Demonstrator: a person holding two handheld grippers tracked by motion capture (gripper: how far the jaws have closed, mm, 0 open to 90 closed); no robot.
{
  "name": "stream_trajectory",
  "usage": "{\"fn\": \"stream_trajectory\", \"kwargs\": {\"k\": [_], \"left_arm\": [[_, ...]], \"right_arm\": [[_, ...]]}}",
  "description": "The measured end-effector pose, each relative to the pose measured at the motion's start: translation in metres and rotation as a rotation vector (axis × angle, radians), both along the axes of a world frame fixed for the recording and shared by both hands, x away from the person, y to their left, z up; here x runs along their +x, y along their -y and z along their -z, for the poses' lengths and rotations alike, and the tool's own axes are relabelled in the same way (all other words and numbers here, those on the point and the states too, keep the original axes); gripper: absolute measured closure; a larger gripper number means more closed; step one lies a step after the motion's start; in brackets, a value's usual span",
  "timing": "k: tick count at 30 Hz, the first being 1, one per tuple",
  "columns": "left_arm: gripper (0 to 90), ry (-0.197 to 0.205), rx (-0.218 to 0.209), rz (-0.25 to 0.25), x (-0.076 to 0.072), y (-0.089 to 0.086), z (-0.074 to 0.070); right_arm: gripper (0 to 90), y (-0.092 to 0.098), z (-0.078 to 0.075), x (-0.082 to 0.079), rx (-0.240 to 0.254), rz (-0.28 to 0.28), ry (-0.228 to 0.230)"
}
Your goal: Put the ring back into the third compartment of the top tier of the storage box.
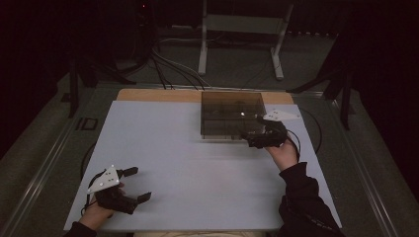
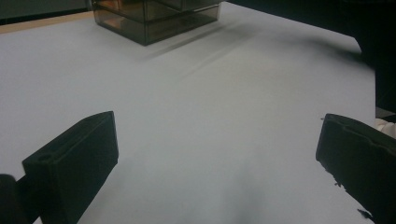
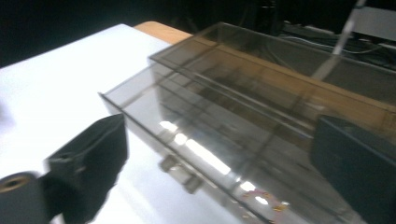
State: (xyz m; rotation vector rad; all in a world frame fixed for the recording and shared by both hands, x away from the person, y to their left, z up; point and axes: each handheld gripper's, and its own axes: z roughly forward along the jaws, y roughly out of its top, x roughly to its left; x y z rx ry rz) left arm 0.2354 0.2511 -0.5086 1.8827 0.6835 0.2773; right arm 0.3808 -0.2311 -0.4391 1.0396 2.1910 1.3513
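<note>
Smoky clear box [image 1: 232, 114] sits at the far right of the white mat [image 1: 163, 148], small handle [image 3: 180, 171] facing the right gripper [image 1: 253, 139], whose jaws are spread, nothing held. Left gripper [image 1: 133, 185] also spread, empty, parked near. Drawer front possibly ajar; a skewed grab on the handle could shove the light box.

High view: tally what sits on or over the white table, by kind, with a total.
Smoky clear drawer box: 1
Handheld black grippers: 2, the left gripper and the right gripper, both with jaws apart
Total: 3
</note>
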Motion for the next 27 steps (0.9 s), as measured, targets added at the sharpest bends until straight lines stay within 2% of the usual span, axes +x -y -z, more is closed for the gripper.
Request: {"fn": "stream_trajectory", "kwargs": {"k": [2, 8, 9, 12, 17, 20, 27], "left_arm": [[0.0, 0.0, 0.0, 0.0, 0.0, 0.0, 0.0], [0.0, 0.001, -0.001, 0.0, 0.0, 0.0, 0.0], [0.0, 0.002, -0.002, 0.0, 0.0, 0.0, 0.0], [0.0, 0.002, -0.001, 0.001, -0.001, 0.0, 0.0], [0.0, 0.001, -0.002, 0.001, -0.001, 0.0, 0.0], [0.0, 0.001, -0.004, 0.001, -0.001, 0.0, 0.0], [0.0, 0.0, 0.001, 0.002, -0.001, 0.0, 0.0]], "right_arm": [[3.3, -0.002, 0.0, -0.001, 0.004, -0.01, -0.001], [3.3, -0.013, -0.002, -0.012, 0.005, -0.051, 0.032], [3.3, -0.016, -0.003, -0.016, 0.007, -0.074, 0.035], [3.3, -0.021, -0.004, -0.022, 0.016, -0.096, 0.04], [3.3, -0.029, 0.001, -0.032, 0.011, -0.138, 0.03], [3.3, -0.03, 0.004, -0.036, 0.015, -0.145, 0.023], [3.3, -0.029, 0.019, -0.047, 0.015, -0.174, -0.002]]}}
